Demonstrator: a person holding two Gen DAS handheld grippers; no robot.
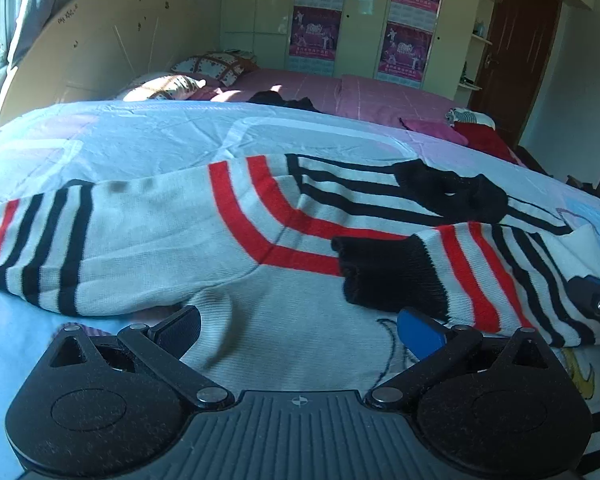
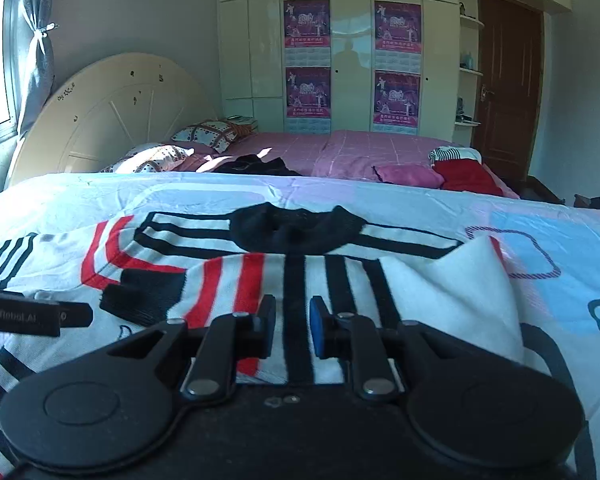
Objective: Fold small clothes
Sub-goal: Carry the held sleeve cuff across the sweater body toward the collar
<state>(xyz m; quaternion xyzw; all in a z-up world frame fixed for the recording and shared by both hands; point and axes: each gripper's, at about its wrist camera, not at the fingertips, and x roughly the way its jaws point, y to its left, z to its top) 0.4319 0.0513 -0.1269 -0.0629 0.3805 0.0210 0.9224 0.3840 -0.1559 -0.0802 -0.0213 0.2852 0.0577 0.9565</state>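
Observation:
A small white sweater with red and black stripes, a black collar and black cuffs lies spread on the pale blue bed cover. One sleeve is folded across the body, its black cuff near the middle. My left gripper is open, its fingers wide apart over the sweater's lower body. My right gripper is nearly closed on the folded sleeve, with the striped cloth between its fingertips. The collar lies just beyond it. The left gripper's body shows at the left of the right wrist view.
The pale blue patterned cover lies under the sweater. Behind it is a pink bed with pillows, dark clothes and a red and pink pile. A wardrobe with posters and a brown door stand at the back.

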